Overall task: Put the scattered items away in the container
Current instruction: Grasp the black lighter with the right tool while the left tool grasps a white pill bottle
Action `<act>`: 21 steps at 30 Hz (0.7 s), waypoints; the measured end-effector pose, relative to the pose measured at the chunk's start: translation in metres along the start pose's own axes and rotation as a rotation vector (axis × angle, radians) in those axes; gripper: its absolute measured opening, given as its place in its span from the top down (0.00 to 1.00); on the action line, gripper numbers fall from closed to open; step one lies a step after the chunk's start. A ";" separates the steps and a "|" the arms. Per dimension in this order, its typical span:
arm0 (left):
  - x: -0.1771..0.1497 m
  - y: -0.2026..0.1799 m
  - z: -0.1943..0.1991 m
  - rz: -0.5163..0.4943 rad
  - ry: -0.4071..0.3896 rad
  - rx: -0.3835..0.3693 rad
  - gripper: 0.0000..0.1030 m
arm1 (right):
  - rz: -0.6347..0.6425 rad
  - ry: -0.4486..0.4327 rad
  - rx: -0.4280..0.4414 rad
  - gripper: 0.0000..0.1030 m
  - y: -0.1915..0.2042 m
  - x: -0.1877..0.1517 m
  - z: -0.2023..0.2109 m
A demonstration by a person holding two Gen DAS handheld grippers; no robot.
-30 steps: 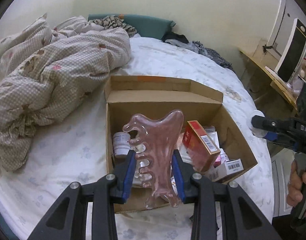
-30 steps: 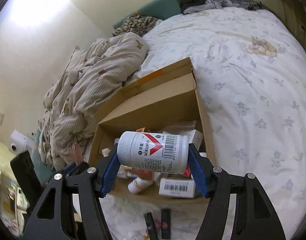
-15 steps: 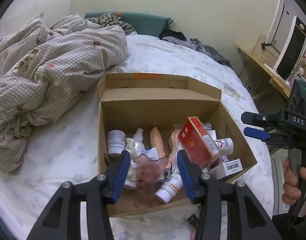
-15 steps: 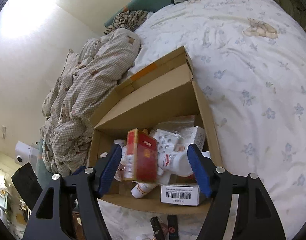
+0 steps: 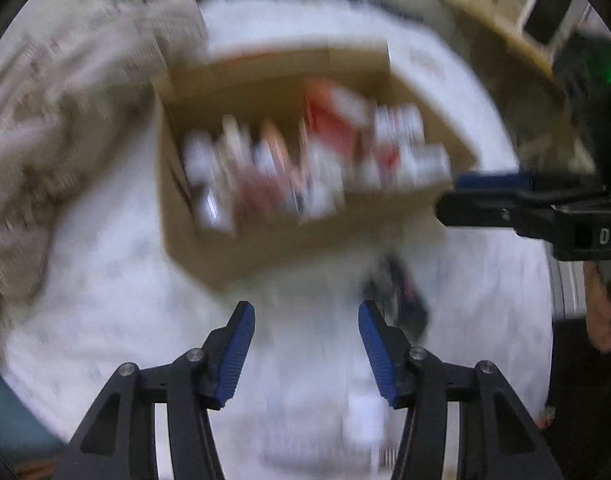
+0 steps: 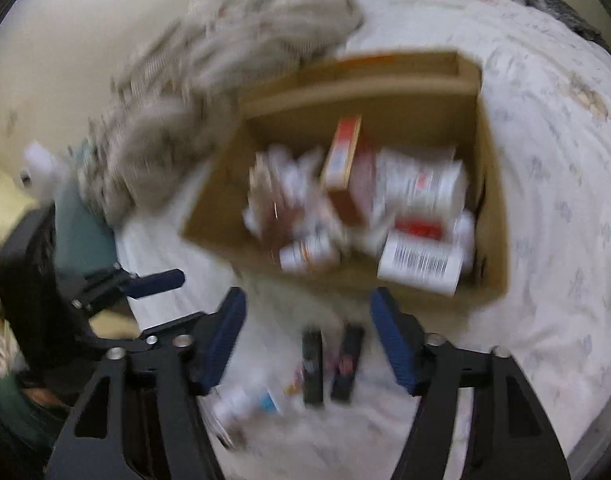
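Left wrist view: we saw our left gripper [image 5: 306,312] spread wide and empty above the bed [image 5: 105,300], the cardboard box [image 5: 265,248] of blurred items ahead.
Right wrist view: our right gripper [image 6: 307,300] gaped empty; two dark sticks [image 6: 331,364] lay on the bed outside the box.

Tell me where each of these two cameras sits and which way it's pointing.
Left wrist: on the left tool, facing forward and down at the cardboard box; its own open fingers show, plus the right tool and a hand.
Right wrist: on the right tool, facing the same box and two dark sticks on the bedsheet; the left tool shows.
Shared: box, bedsheet, rumpled quilt.
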State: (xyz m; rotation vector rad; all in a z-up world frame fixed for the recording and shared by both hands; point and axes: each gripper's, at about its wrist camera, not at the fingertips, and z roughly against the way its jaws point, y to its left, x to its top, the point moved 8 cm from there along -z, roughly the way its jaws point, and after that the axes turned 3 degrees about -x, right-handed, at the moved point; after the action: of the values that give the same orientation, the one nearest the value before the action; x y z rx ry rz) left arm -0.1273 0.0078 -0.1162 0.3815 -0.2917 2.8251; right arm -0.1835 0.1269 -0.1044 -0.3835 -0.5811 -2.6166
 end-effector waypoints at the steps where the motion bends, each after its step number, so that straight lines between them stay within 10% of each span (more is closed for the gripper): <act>1: -0.008 -0.005 -0.006 -0.016 0.036 -0.008 0.47 | 0.017 0.052 0.003 0.44 0.004 -0.012 -0.013; 15: -0.055 -0.039 -0.051 -0.141 0.251 0.016 0.47 | 0.106 0.234 -0.069 0.58 0.004 -0.064 -0.079; 21: -0.065 -0.048 -0.066 -0.171 0.294 -0.002 0.53 | 0.105 0.198 -0.066 0.80 0.001 -0.056 -0.065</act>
State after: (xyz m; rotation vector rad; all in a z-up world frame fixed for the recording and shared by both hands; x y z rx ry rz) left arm -0.0677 0.0525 -0.1890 -0.0118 -0.1896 2.6637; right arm -0.1456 0.1158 -0.1805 -0.1667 -0.3989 -2.5388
